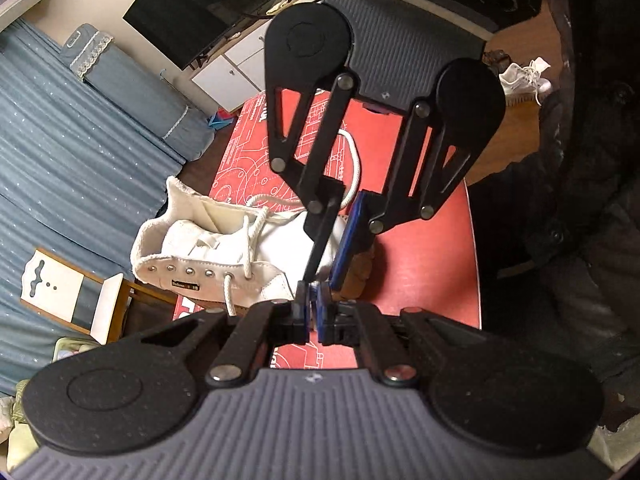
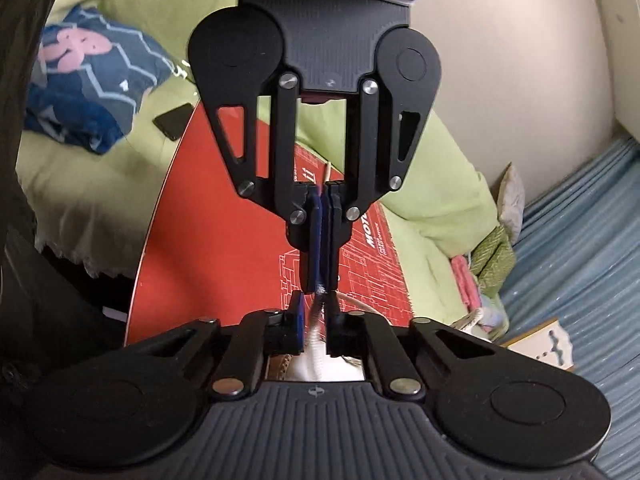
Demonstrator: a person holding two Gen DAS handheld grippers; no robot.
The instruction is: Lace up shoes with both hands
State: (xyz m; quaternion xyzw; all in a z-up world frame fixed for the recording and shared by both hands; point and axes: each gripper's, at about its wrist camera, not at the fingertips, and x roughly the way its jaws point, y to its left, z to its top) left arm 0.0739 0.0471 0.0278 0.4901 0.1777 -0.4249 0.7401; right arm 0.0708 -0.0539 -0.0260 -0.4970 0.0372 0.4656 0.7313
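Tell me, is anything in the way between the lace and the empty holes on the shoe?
Nothing I can see. The left claw pinches the lace beside the shoe, and the empty holes along its side are uncovered.

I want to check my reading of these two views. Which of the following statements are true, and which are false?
1. The white shoe lies on a red surface. True.
2. The left gripper is wide open. False: it is shut on the lace.
3. Every eyelet of the shoe is laced. False: several metal eyelets are empty.
4. A second white shoe lies farther back, off the red surface. True.
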